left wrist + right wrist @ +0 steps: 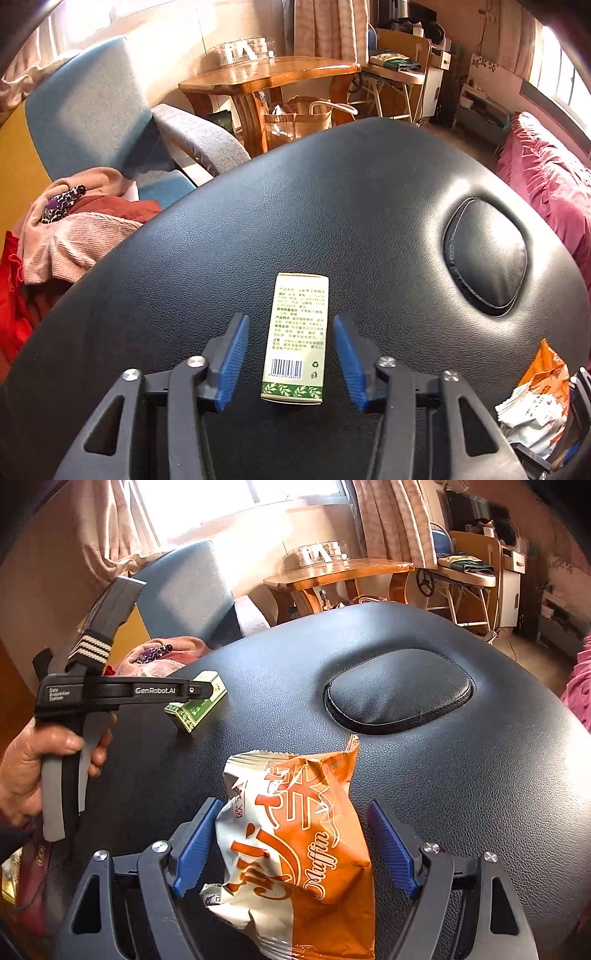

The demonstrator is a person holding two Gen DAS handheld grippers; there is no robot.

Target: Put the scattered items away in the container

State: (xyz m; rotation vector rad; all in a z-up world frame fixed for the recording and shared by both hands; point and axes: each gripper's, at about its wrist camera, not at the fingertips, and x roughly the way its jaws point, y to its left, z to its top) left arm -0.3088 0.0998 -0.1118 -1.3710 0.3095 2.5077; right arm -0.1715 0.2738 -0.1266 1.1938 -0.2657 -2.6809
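Surface: black padded leather bench (332, 206), with an oval inset cushion (485, 254) ahead and to the right of the left jaws.
Left gripper (291, 363): jaws partly apart, one blue pad each side of the box, a gap showing on both sides; pads not pressing it.
Box (297, 338): small cream carton with green leaf band and barcode, lying flat on the bench, lengthwise between the left jaws, far end reaching past the pad tips.
Right gripper (291, 843): jaws wide; left pad (194, 843) at the wrapper's edge, right pad clear of it.
Snack bag (295, 845): orange and white crumpled wrapper printed "Muffin", lying between the right jaws, torn top pointing away, beyond the tips.
Cross view: from the right camera, the left gripper sits over the box (197, 705), gripped by a hand (35, 764) at the handle.
Container: cannot tell which it is from either view.
Beyond the bench: blue armchair (99, 107), pile of clothes (70, 229).
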